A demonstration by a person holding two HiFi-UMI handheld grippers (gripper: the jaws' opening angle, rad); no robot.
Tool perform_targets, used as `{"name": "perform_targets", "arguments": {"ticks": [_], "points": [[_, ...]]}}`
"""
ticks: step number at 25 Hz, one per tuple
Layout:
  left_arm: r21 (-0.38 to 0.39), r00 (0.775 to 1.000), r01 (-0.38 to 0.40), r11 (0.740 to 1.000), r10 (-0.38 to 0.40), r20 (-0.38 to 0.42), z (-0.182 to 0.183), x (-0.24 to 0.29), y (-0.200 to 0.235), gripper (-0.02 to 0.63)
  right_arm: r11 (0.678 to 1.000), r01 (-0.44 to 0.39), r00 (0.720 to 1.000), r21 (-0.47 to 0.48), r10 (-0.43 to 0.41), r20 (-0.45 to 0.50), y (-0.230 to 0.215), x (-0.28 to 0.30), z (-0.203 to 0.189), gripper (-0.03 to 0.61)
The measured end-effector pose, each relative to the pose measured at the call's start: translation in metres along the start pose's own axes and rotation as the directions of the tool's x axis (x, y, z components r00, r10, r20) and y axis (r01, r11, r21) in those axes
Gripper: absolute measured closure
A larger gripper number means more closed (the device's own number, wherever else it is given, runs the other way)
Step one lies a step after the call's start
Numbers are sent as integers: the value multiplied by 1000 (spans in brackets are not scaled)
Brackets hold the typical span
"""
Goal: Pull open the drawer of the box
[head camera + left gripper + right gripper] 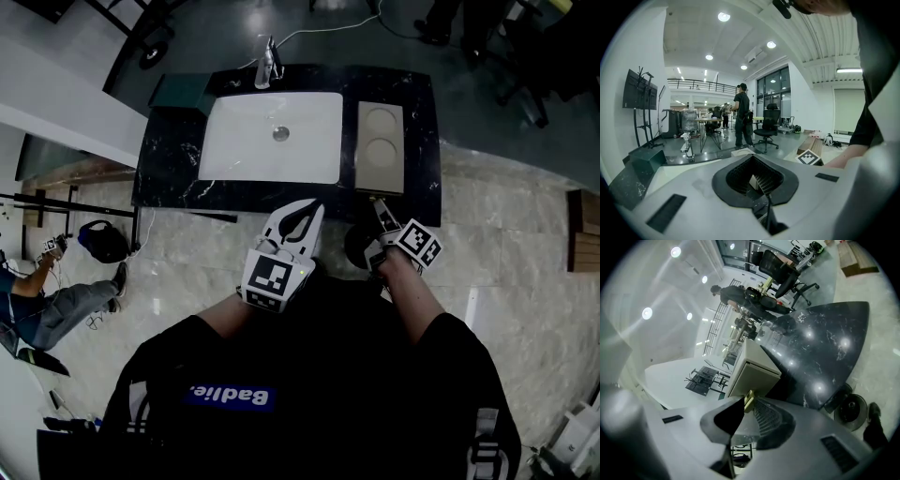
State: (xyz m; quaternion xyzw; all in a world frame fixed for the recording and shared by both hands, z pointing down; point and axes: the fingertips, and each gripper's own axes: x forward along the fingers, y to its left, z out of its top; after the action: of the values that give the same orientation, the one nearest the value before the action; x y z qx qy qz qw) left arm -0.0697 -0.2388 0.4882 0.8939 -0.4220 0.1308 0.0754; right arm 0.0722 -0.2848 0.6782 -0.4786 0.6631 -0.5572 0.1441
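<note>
Reaching out from black sleeves (450, 352) over a black marble counter (169, 159). Clamping the right gripper (747, 402) on the small pale handle (749, 399) of the drawer (752, 378), with the beige box (380, 148) standing just beyond the fingertips. Holding the left gripper (756, 180) pinched together on nothing, well to the left of the box. Showing in the head view alone: two round recesses in the box top, and a white sink (234, 150) just beside the box.
</note>
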Motion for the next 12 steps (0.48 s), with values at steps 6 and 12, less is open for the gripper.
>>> {"name": "perform_targets", "arguments": {"ticks": [6,12], "points": [[-3,1000,20,1000,-20,2,-1,-1,-5,621,1000,4,1000,1,-4,-5,0,-10,-8,512],[4,999,44,999,-45,7,-1,-4,-13,621,1000,14,1000,-3,-14,-9,0,-21,-17,512]]}}
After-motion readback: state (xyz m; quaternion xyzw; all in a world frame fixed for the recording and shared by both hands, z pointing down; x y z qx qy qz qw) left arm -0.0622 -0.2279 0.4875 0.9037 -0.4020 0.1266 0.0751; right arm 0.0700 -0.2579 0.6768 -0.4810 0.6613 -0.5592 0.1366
